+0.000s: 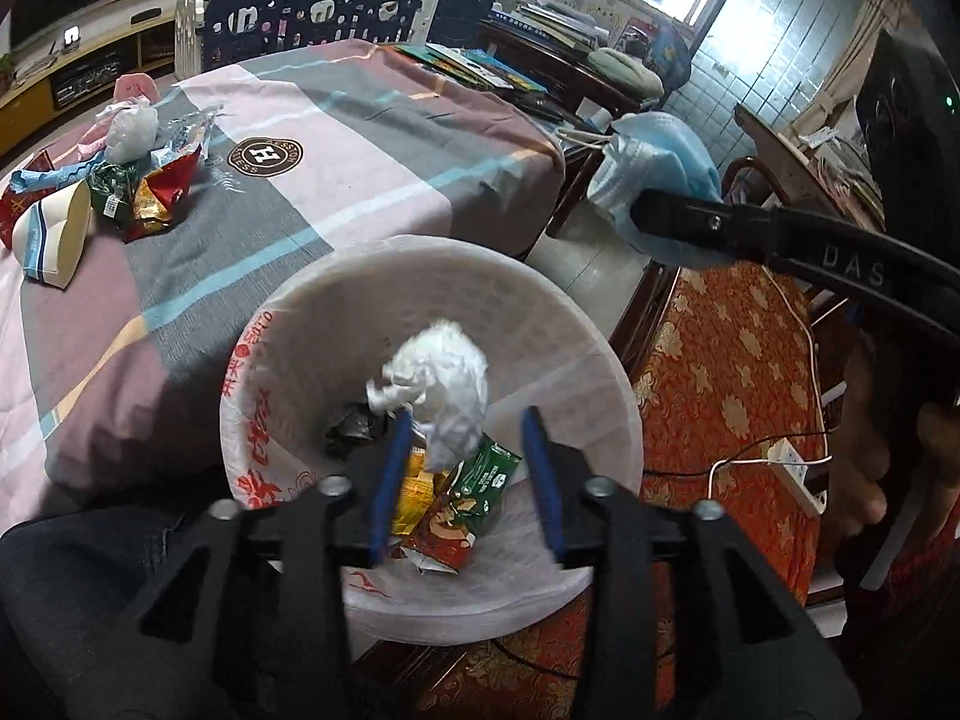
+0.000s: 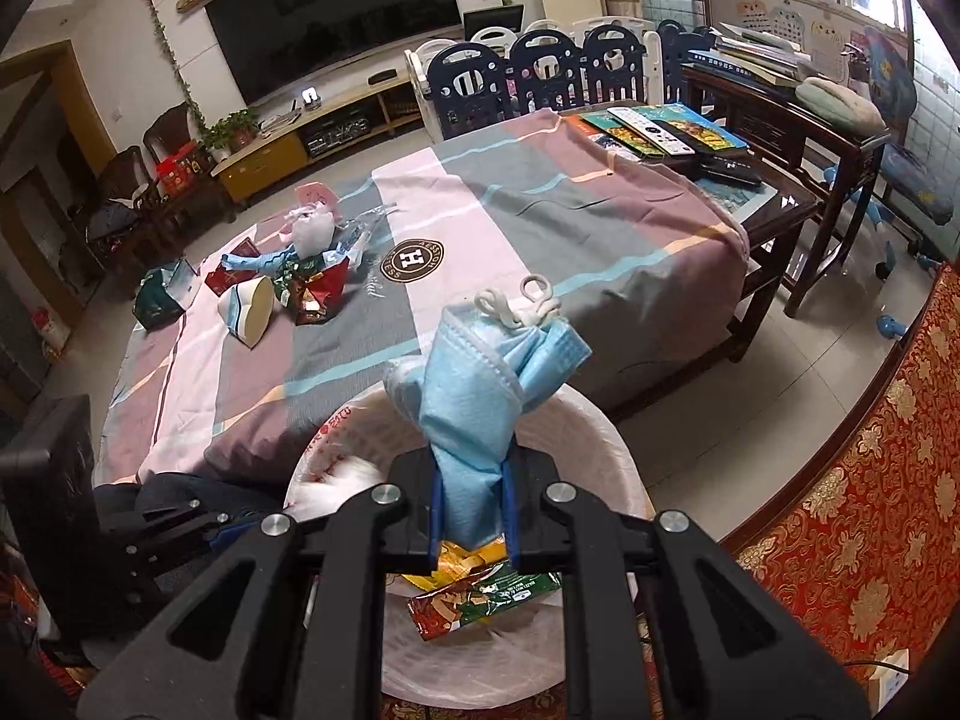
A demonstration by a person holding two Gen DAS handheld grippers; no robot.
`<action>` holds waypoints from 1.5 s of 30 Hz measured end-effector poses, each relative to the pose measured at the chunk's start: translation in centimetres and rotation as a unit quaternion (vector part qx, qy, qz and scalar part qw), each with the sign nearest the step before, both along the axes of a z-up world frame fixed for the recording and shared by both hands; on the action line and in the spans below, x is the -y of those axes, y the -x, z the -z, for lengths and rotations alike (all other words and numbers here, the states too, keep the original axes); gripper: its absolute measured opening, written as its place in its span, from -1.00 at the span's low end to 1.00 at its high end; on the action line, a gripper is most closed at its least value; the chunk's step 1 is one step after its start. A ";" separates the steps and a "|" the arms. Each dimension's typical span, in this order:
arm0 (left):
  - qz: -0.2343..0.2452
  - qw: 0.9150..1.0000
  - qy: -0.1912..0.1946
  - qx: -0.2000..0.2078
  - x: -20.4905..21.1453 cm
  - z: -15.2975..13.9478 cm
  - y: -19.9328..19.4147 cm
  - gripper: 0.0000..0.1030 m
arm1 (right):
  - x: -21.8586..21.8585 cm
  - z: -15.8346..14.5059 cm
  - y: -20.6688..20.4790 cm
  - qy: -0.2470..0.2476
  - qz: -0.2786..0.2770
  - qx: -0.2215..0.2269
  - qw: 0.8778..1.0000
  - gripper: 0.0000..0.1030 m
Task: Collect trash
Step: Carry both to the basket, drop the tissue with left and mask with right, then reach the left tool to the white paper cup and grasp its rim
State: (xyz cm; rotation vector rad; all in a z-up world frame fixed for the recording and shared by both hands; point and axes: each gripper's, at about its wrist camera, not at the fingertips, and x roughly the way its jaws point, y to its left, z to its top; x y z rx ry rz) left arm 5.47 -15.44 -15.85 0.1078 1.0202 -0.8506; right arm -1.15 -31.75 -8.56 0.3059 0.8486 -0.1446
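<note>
A white bin (image 1: 588, 348) lined with a printed bag stands by the table, holding a crumpled white tissue (image 1: 441, 378), wrappers (image 1: 474, 480) and a dark scrap. My left gripper (image 1: 468, 474) is open just above the bin, empty. My right gripper (image 2: 471, 516) is shut on a crumpled blue face mask (image 2: 486, 384) and holds it over the bin (image 2: 606, 438); it shows in the left wrist view (image 1: 648, 204) up and to the right. More trash lies on the table: a paper cup (image 1: 51, 234), wrappers (image 1: 150, 192), a white bag (image 1: 132, 129).
The table (image 2: 540, 222) has a striped pink and grey cloth. Books and remotes (image 2: 666, 132) lie at its far corner. A red patterned cushion (image 1: 738, 372) with a power strip (image 1: 798, 474) is right of the bin. Chairs and a playpen fence stand behind.
</note>
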 end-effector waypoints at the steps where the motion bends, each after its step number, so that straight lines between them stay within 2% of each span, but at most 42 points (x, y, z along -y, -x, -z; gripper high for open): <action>1: -0.003 1.000 -0.003 0.005 -0.1 0.1 0.0 0.20 | 0.0 0.1 0.0 -0.001 -0.001 -0.002 1.000 -0.69; 5: -0.025 1.000 -0.003 0.012 -1.0 -0.4 -0.4 0.37 | -0.1 0.4 -0.2 -0.009 -0.002 -0.008 1.000 -0.67; 7: -0.050 0.999 -0.006 0.015 -1.9 -0.5 -1.0 0.41 | -0.2 0.4 -0.2 -0.011 -0.002 -0.009 1.000 -0.54; 8: -0.061 0.998 -0.009 0.018 -2.2 -0.9 -1.0 0.45 | -0.3 0.3 -0.2 -0.011 -0.002 -0.008 1.000 -0.31; 9: -0.078 0.997 -0.014 0.025 -2.7 -1.0 -1.4 0.50 | -0.2 0.1 -0.2 -0.009 0.002 -0.005 1.000 0.08; 11: -0.102 0.994 -0.017 0.029 -3.4 -1.2 -1.7 0.54 | -0.1 -0.5 0.2 -0.004 0.017 0.010 1.000 0.48; 15: -0.137 0.990 -0.011 0.022 -4.9 -1.3 -2.6 0.60 | 0.1 -1.1 0.4 -0.006 0.019 0.020 1.000 0.50; 20: -0.188 0.982 -0.021 0.025 -7.1 -1.1 -3.8 0.60 | -0.1 -0.8 0.2 -0.013 0.018 0.017 1.000 0.51; 26: -0.269 0.963 -0.023 0.009 -11.4 -0.3 -7.5 0.60 | -0.6 0.2 -0.4 -0.023 0.014 0.004 1.000 0.51; 31: -0.324 0.944 -0.059 0.029 -14.2 0.9 -13.6 0.63 | -0.7 1.5 -1.2 -0.029 0.013 -0.013 0.999 0.51; 32: -0.335 0.939 -0.074 0.032 -14.6 1.3 -15.5 0.53 | -0.7 1.8 -1.4 -0.032 0.014 -0.016 0.999 0.50; 33: -0.341 0.935 -0.089 0.035 -14.8 1.5 -17.1 0.33 | -0.7 2.2 -1.6 -0.035 0.015 -0.021 0.999 0.51; 34: -0.344 0.933 -0.099 0.036 -15.0 1.9 -18.4 0.27 | -0.6 2.5 -1.8 -0.036 0.016 -0.025 0.999 0.51; 38: -0.341 0.930 -0.132 0.045 -14.9 2.9 -23.0 0.24 | 0.0 4.2 -2.6 -0.055 0.025 -0.044 0.997 0.51; 41: -0.332 0.928 -0.161 0.055 -13.7 3.8 -24.9 0.24 | 0.4 5.1 -3.3 -0.074 0.031 -0.055 0.995 0.51; 43: -0.322 0.930 -0.167 0.053 -12.9 4.4 -25.6 0.24 | 0.5 5.7 -3.9 -0.086 0.034 -0.060 0.994 0.51; 45: -0.314 0.931 -0.176 0.056 -12.3 5.1 -25.8 0.11 | 0.4 6.0 -4.4 -0.091 0.033 -0.063 0.993 0.51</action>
